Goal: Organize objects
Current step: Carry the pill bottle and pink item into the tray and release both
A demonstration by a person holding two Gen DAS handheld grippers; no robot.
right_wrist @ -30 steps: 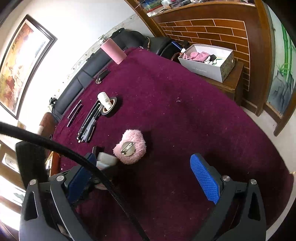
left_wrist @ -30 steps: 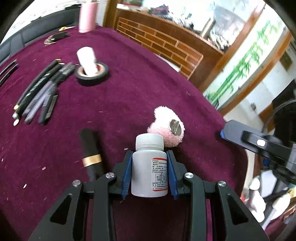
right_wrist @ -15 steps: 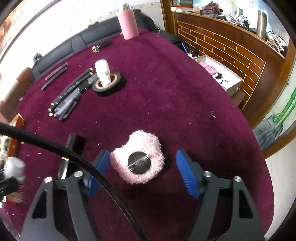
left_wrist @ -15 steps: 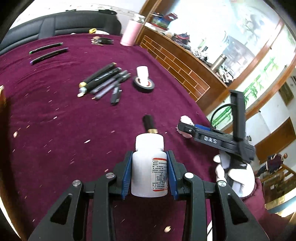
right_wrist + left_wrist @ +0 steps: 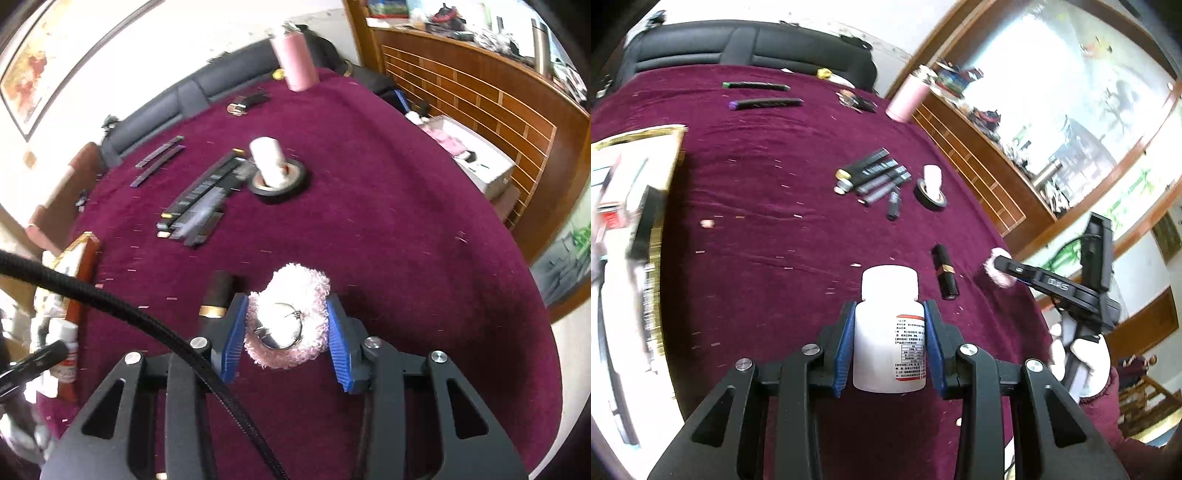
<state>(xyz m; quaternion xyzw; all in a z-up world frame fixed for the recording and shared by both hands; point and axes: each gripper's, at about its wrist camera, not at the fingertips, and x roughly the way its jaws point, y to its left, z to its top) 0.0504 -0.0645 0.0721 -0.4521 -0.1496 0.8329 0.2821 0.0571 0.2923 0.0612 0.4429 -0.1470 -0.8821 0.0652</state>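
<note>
1. Left gripper [image 5: 889,334]: you have its blue pads pinched on the white pill bottle [image 5: 889,328], upright, gripped at the body below the cap and carried over the near part of the maroon tablecloth [image 5: 768,221].
2. Right gripper [image 5: 284,336]: its pads sit either side of the pink fluffy pad [image 5: 291,317], touching or nearly touching the pile; you cannot tell whether the squeeze is firm. The pad lies near you on the cloth, its metal disc [image 5: 282,326] facing up.
3. Risk, pad: soft pile compresses, so a light squeeze may let it slide out when you lift. The disc is slick and gives the pads nothing to hold.
4. Risk, neighbour: the black lipstick tube [image 5: 218,291] lies just left of the pad; your left pad could nudge it and set it rolling.
5. Risk, bottle: the smooth plastic may twist or slip if you swing it fast. The left view is blurred toward the gold-edged box [image 5: 639,206] at far left.
6. Risk, cable: the black cable [image 5: 147,325] crosses your right view and could snag.
</note>
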